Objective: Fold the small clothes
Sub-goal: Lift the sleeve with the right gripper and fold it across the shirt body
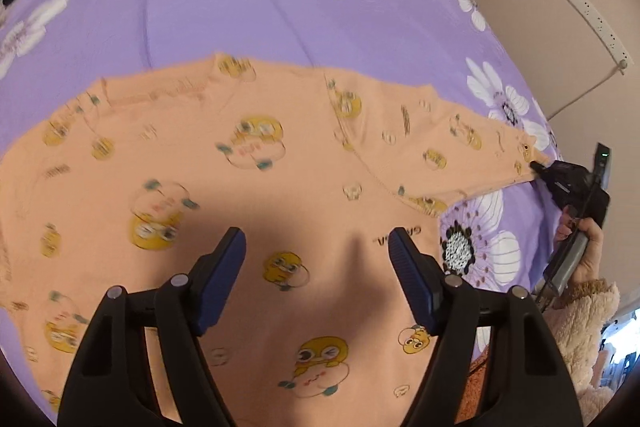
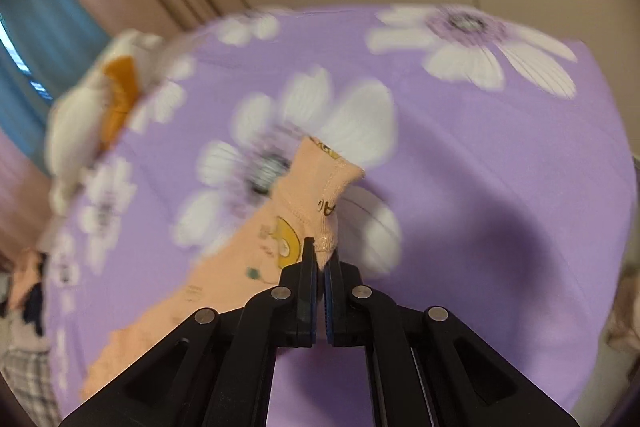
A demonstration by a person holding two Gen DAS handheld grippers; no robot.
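Two grippers: left gripper (image 1: 318, 247) fingers spread above shirt (image 1: 248, 187); right gripper (image 2: 321, 259) pinching sleeve cuff (image 2: 324, 187).

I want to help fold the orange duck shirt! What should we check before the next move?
1. Right gripper shut on the sleeve cuff: ok.
2. Left gripper open, over the orange shirt, holding nothing: ok.
3. Shirt body flat on the purple flowered sheet: ok, few wrinkles.
4. Sleeve stretched out sideways: ok.
5. Other sleeve laid out: cannot tell, out of view.
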